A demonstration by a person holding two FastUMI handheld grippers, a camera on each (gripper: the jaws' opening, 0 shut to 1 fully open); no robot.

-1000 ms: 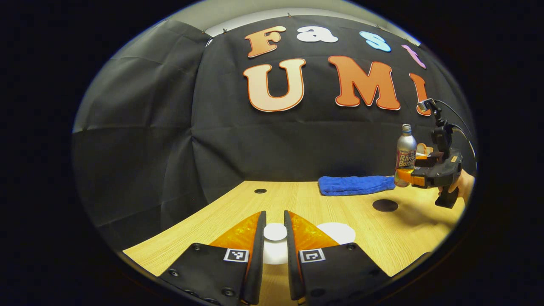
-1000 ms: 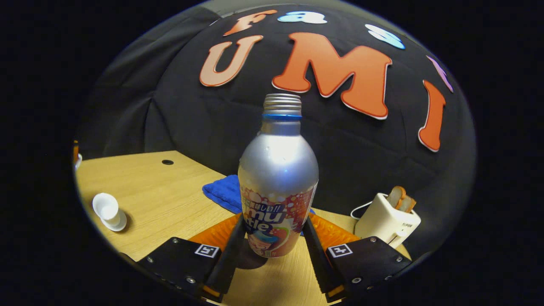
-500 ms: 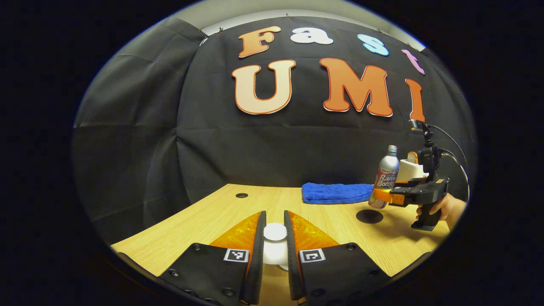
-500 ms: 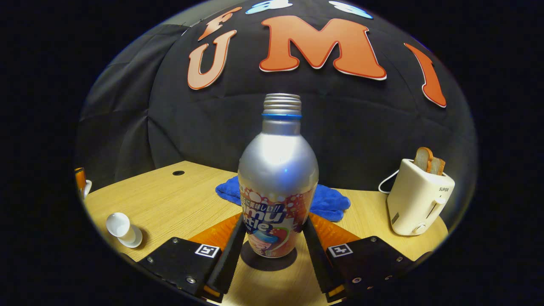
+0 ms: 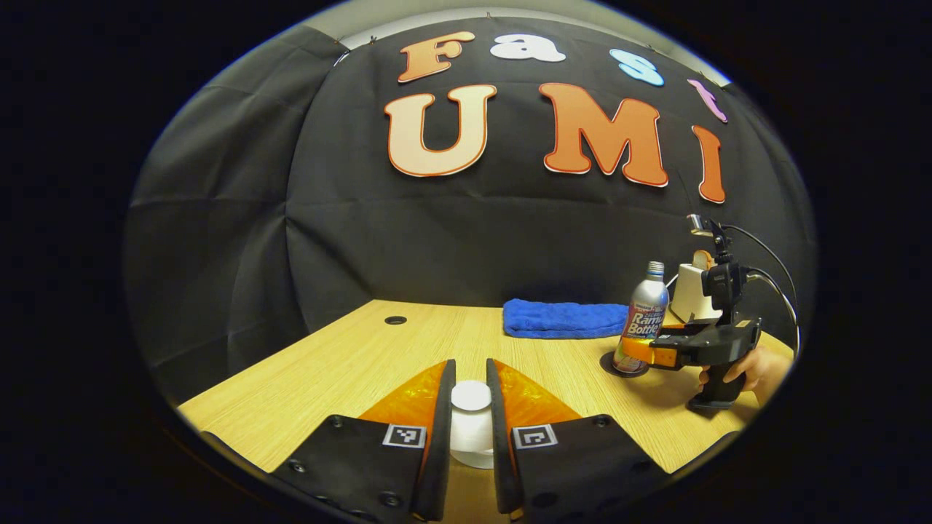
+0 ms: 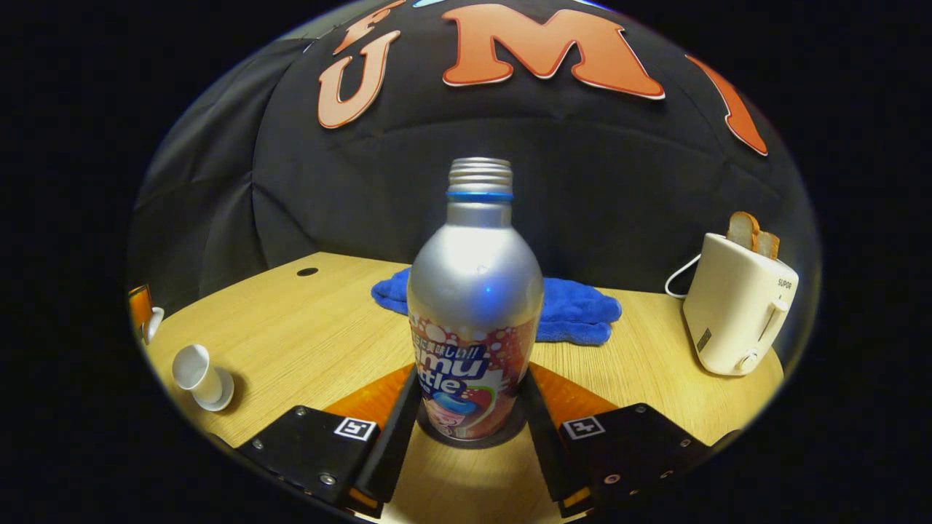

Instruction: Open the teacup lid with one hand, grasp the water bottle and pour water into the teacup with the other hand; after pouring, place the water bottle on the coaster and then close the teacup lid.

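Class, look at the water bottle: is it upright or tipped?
Upright. The water bottle stands with its neck straight up, base on the dark coaster, the right claw closed on its lower body.

A blue towel (image 6: pixel 568 309) lies near a white toaster (image 6: pixel 735 306) holding bread.

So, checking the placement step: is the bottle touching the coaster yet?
Touching. In the right gripper view the bottle stands on the dark coaster, no gap or shadow beneath it.

On the pale wooden table (image 6: pixel 306 335) I count one silver metal bottle (image 6: pixel 475 291), one white teacup (image 6: pixel 195 370), one blue towel (image 6: pixel 575 309), and one cream toaster (image 6: pixel 737 306) with two bread slices (image 6: pixel 751 233).
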